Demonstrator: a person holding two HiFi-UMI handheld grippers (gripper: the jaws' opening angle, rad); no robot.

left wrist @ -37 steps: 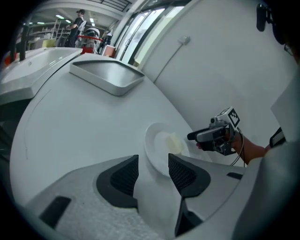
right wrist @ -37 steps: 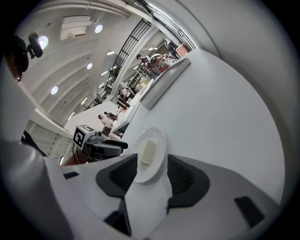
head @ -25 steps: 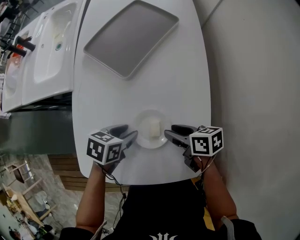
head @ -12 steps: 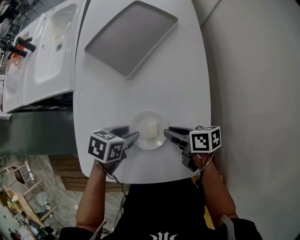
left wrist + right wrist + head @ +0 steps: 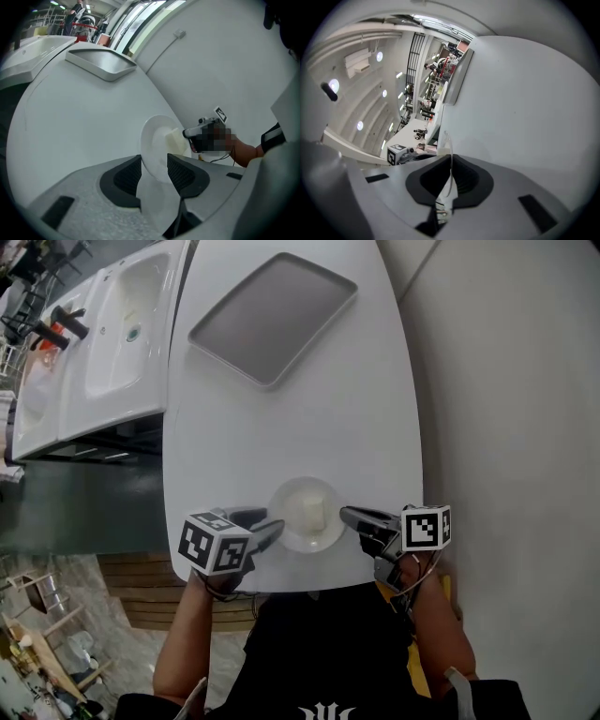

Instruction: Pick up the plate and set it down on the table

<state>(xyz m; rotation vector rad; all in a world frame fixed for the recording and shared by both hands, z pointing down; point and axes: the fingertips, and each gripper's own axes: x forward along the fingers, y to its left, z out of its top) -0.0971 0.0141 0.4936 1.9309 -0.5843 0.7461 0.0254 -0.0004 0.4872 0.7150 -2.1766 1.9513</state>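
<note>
left tongs (image 5: 153,161): clenched on the plate (image 5: 291,505). The rim sits between the two black ribbed pads, one pad on each face.
right tongs (image 5: 451,165): jaws have just been closing and are now clamped tight on the opposite rim. In the right gripper view the rim shows edge-on, a thin pale line pinched between the pads.

head view: the tongs face each other across the plate, left on its left edge, right on its right edge. The left marker cube (image 5: 214,545) and right marker cube (image 5: 427,528) sit behind the jaws, nearer the person. Bare forearms (image 5: 183,643) run back from both toward a black top at the bottom of the frame.

plate: small, round, white, close to the near end of the bench (image 5: 281,427), roughly midway between its long sides. A white rectangular block (image 5: 311,513) sits on it, about mid-plate. Can't tell whether the plate is clear of the bench top or resting on it.

bench: white, long, with a rounded near end. Toward the far end a grey rectangular tray (image 5: 272,320) lies flat, skewed to the bench edges, well apart from the plate.
left of the bench: a white sink (image 5: 117,324) with its drain visible and a black tap (image 5: 58,329) at its left side.
</note>
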